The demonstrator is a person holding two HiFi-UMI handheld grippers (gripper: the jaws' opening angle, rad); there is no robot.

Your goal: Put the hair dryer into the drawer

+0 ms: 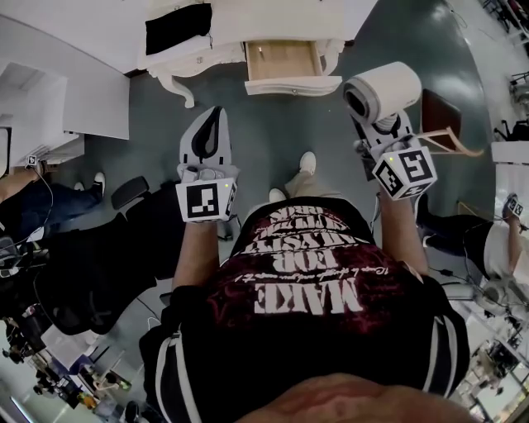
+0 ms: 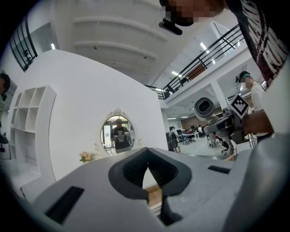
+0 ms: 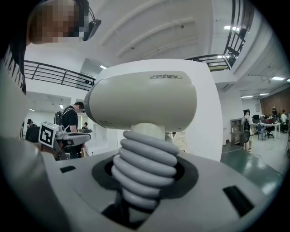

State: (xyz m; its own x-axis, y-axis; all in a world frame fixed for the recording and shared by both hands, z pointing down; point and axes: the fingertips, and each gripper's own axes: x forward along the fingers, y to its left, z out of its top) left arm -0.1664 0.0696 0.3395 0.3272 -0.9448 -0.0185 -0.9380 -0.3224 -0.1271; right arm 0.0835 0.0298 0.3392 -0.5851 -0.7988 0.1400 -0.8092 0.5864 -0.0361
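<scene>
A cream hair dryer (image 1: 382,91) with a ribbed grey handle (image 3: 145,163) stands upright in my right gripper (image 1: 376,124), whose jaws are shut on that handle. In the right gripper view the dryer's barrel (image 3: 145,102) lies crosswise above the jaws. The wooden drawer (image 1: 293,85) of the white dressing table is pulled open ahead, between the two grippers. My left gripper (image 1: 213,116) is held out to the left of the drawer, its tips together with nothing between them. Through the left gripper's (image 2: 147,156) jaws a bit of the drawer's wood (image 2: 154,195) shows.
The white dressing table (image 1: 248,25) has curved legs and an oval mirror (image 2: 118,133) above it. A white shelf unit (image 2: 27,118) stands to the left. A black office chair (image 1: 99,256) is at my left, a wooden chair (image 1: 442,124) at my right. Other people are nearby.
</scene>
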